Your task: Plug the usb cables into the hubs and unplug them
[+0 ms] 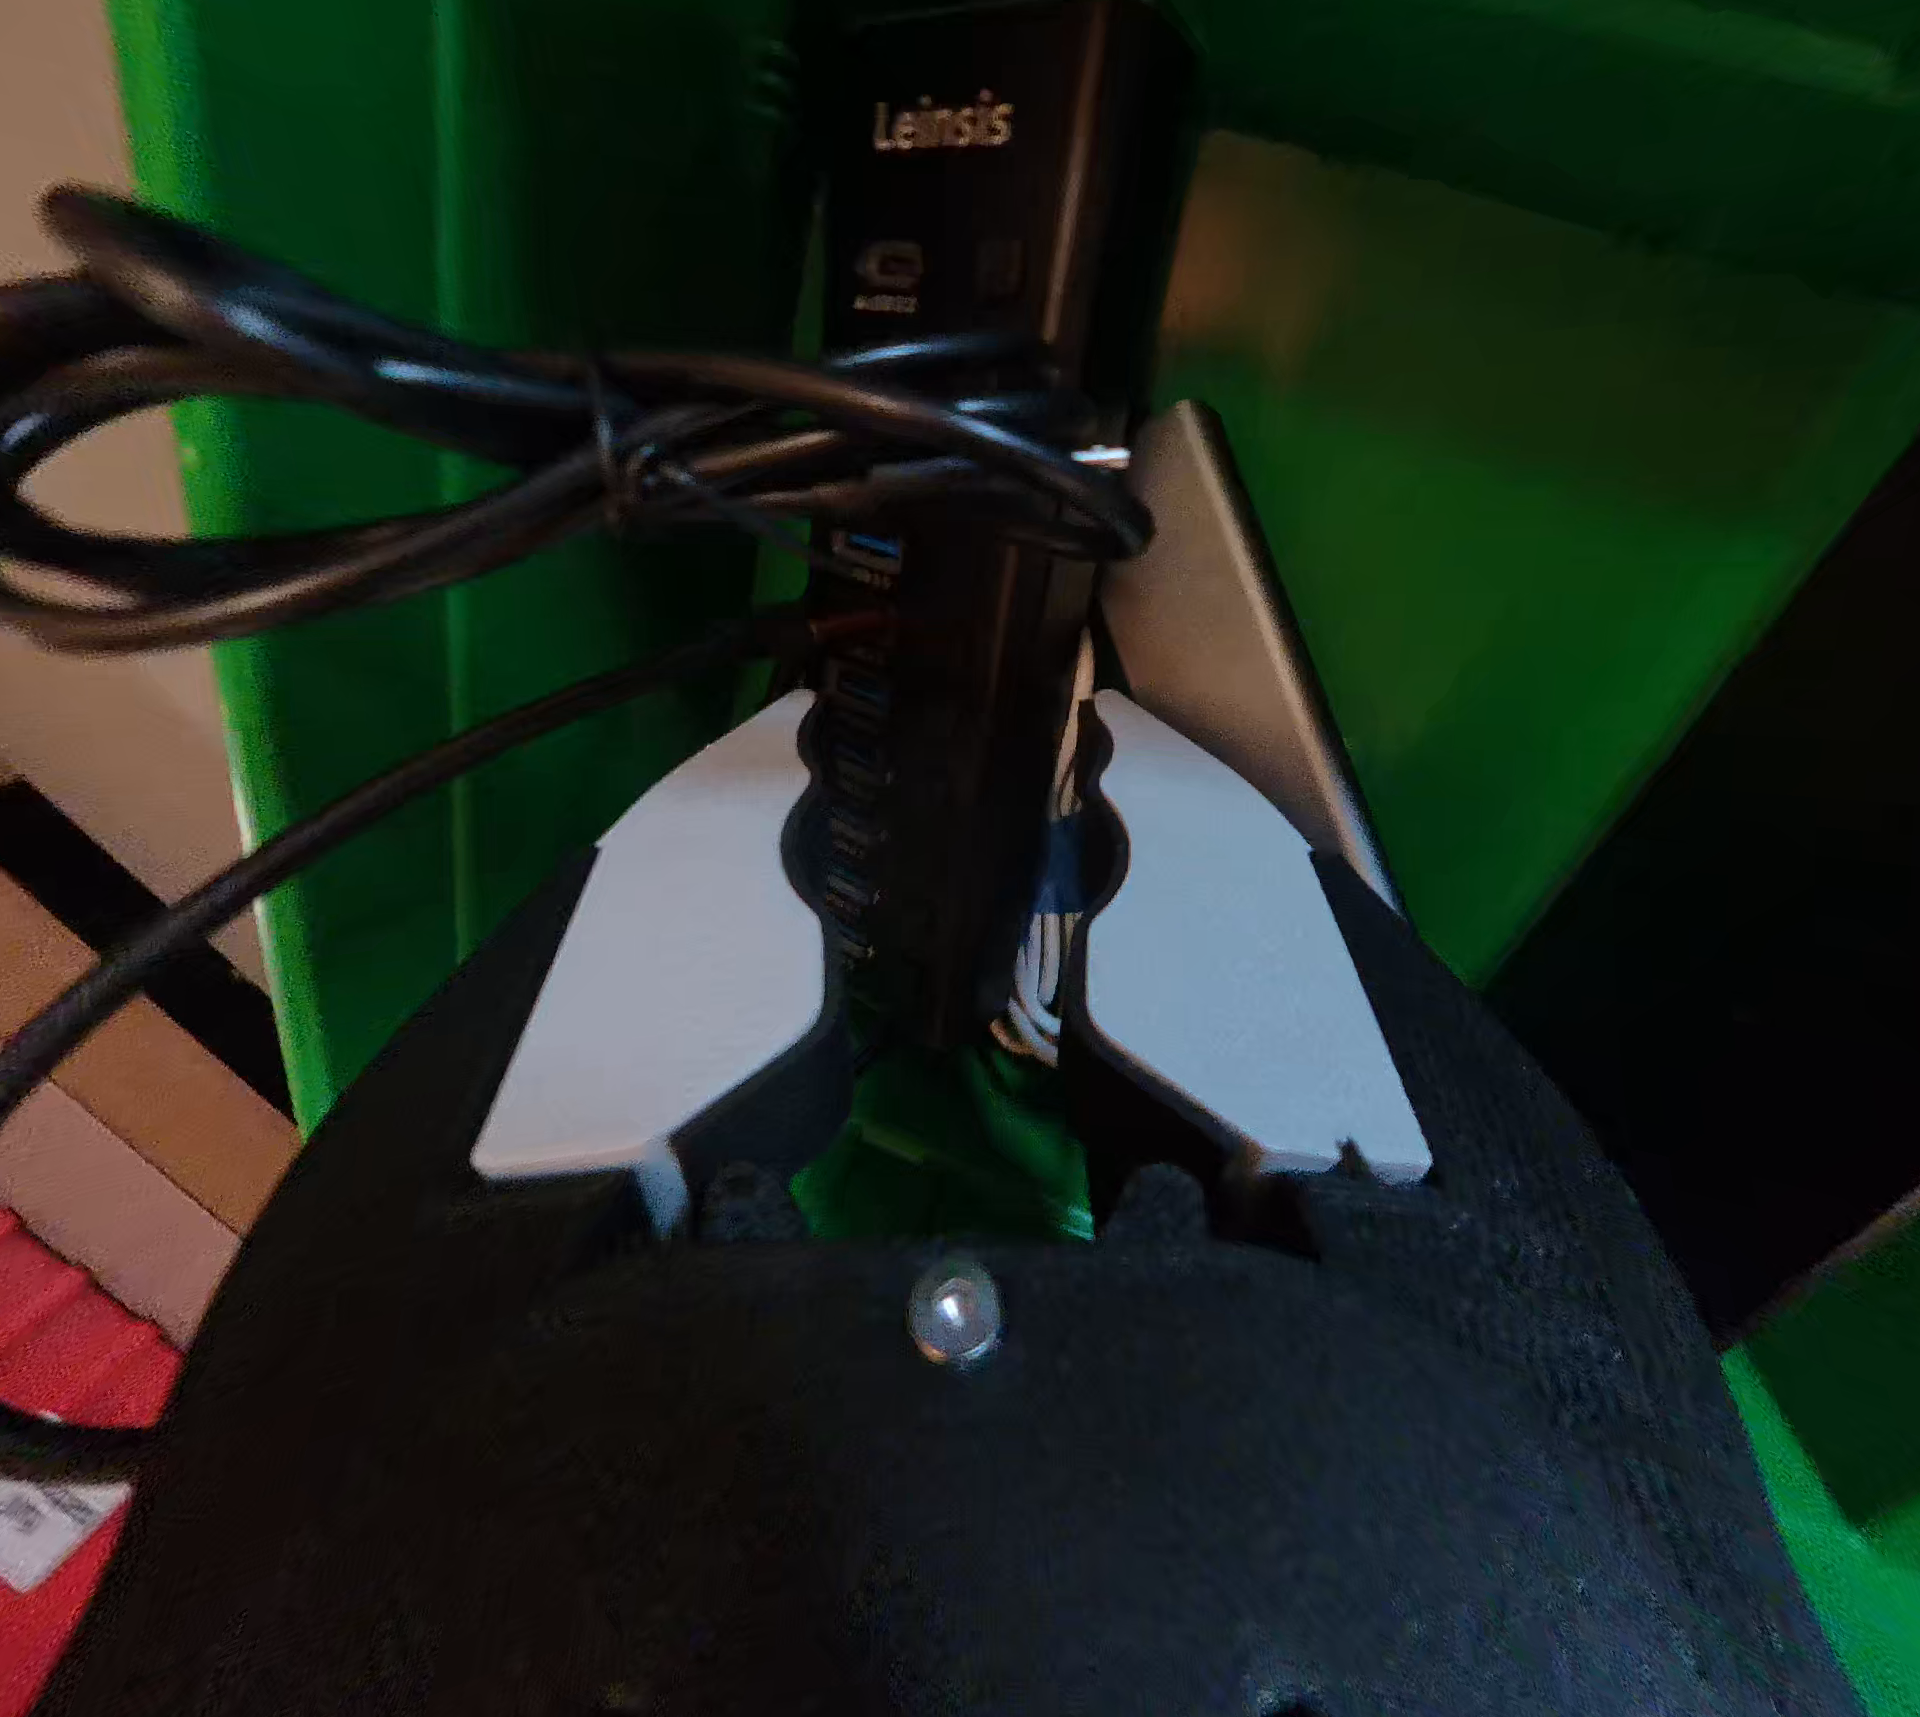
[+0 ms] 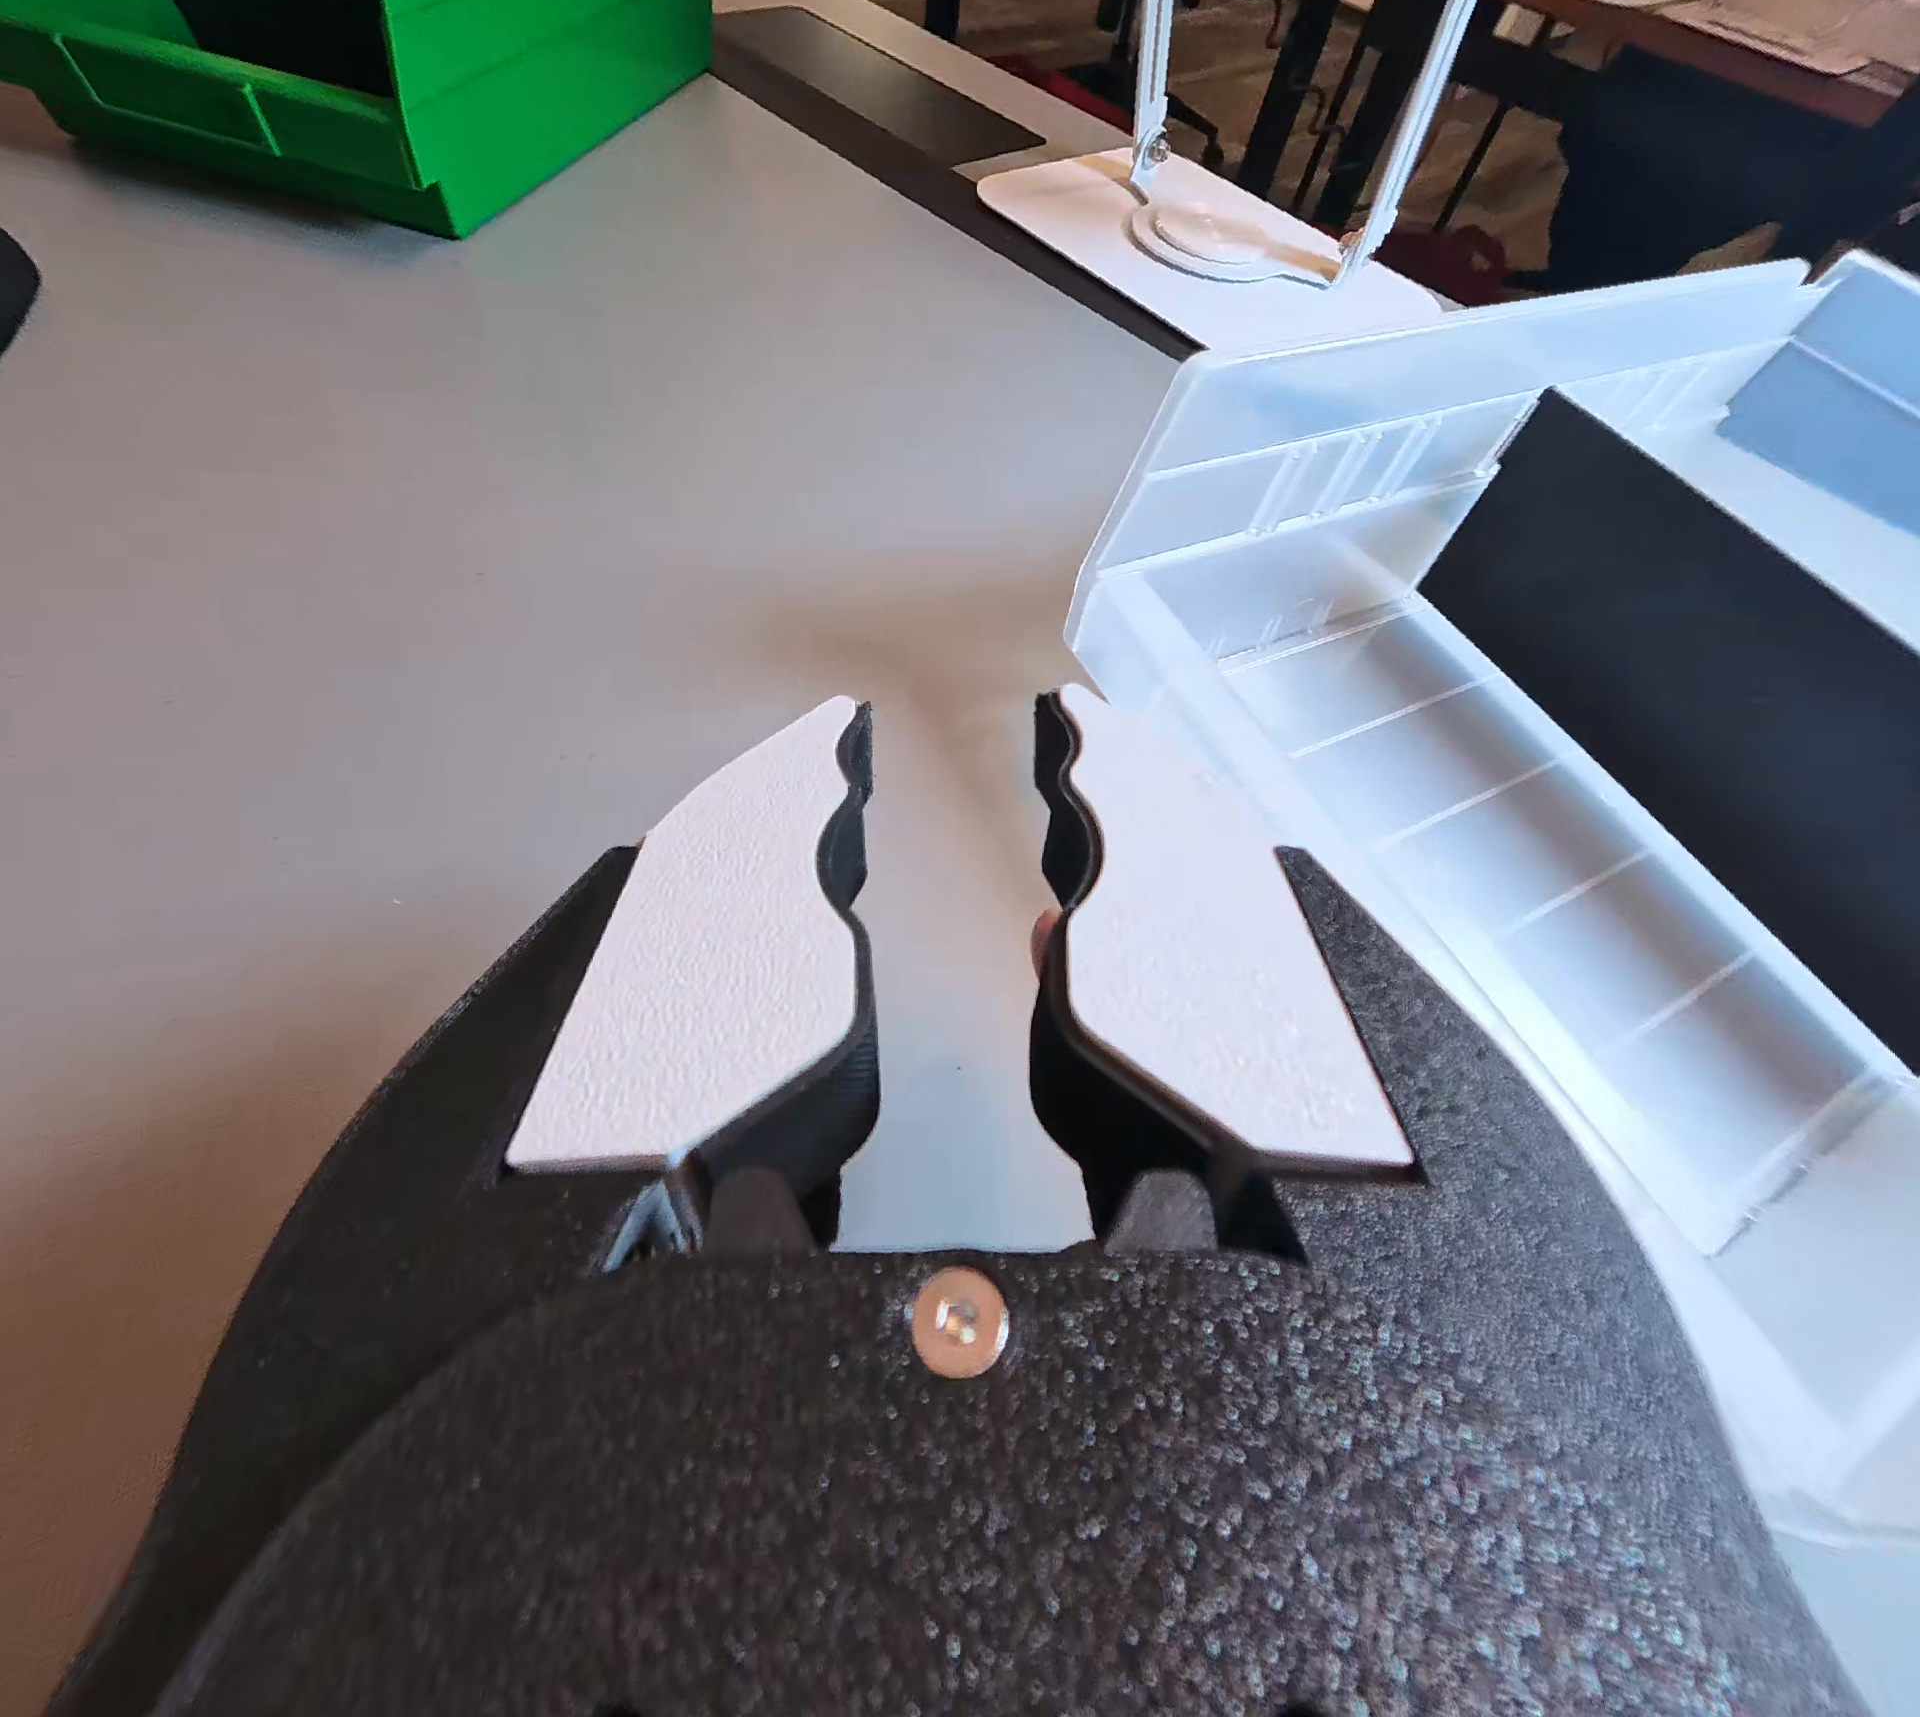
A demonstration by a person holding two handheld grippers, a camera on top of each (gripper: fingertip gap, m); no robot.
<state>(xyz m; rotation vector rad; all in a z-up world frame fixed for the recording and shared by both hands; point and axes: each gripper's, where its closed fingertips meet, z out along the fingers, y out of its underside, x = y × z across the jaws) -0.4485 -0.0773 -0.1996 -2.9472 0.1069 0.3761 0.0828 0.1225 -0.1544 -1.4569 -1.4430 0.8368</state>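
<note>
The left tongs (image 1: 951, 846) squeeze the black hub (image 1: 966, 524) inside the green bin (image 1: 582, 213), its cable (image 1: 416, 420) bundled. Lift it out slowly. The right tongs (image 2: 954, 732) hang apart over the worktop (image 2: 416, 524).

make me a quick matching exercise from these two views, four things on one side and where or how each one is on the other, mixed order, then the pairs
Things:
1. black usb hub
2. right gripper
3. green bin
4. clear plastic organizer box

States or places:
A. open, nothing between its fingers
B. on the grey table, far left in the right wrist view
C. clamped in the left gripper
D. lid open, to the right of the right gripper

Pairs: 1-C, 2-A, 3-B, 4-D
</note>
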